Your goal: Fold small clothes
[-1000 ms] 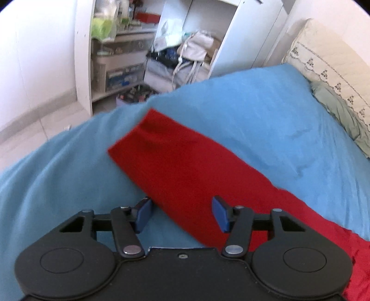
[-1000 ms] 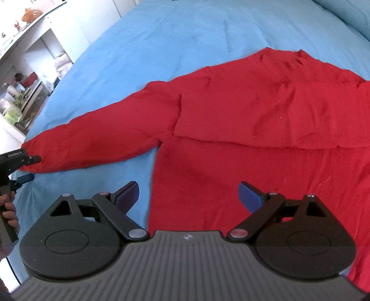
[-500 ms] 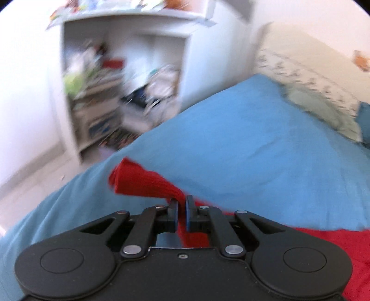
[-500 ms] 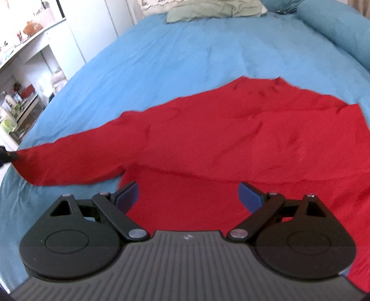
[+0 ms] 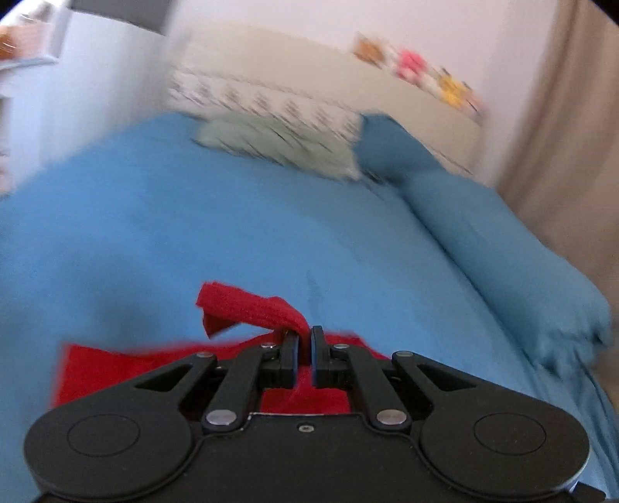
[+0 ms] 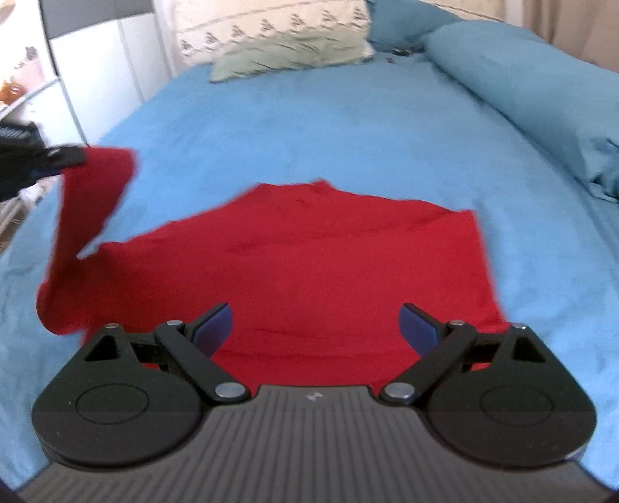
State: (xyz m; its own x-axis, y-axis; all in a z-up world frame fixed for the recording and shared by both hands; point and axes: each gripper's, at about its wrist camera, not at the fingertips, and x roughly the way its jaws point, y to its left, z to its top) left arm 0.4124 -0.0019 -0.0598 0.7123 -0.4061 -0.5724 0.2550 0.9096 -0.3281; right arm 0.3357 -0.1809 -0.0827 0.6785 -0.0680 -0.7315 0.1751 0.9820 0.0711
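Note:
A red long-sleeved top (image 6: 309, 271) lies spread on the blue bed sheet (image 6: 329, 135), its right sleeve folded in across the chest. My left gripper (image 5: 305, 340) is shut on the left sleeve's cuff (image 5: 247, 309) and holds it lifted above the bed. In the right wrist view the left gripper (image 6: 58, 158) is at the far left with the raised sleeve (image 6: 93, 201) hanging from it. My right gripper (image 6: 315, 325) is open and empty, hovering over the lower part of the top.
A green-grey pillow (image 6: 286, 54) and a patterned cream pillow (image 6: 267, 23) lie at the head of the bed. A rolled blue duvet (image 6: 541, 89) runs along the right side. White cupboards (image 6: 96, 77) stand left of the bed.
My left gripper closed on the sleeve cuff and lifted it, swinging it inward towards the top's body. The right gripper stayed open and drew back a little.

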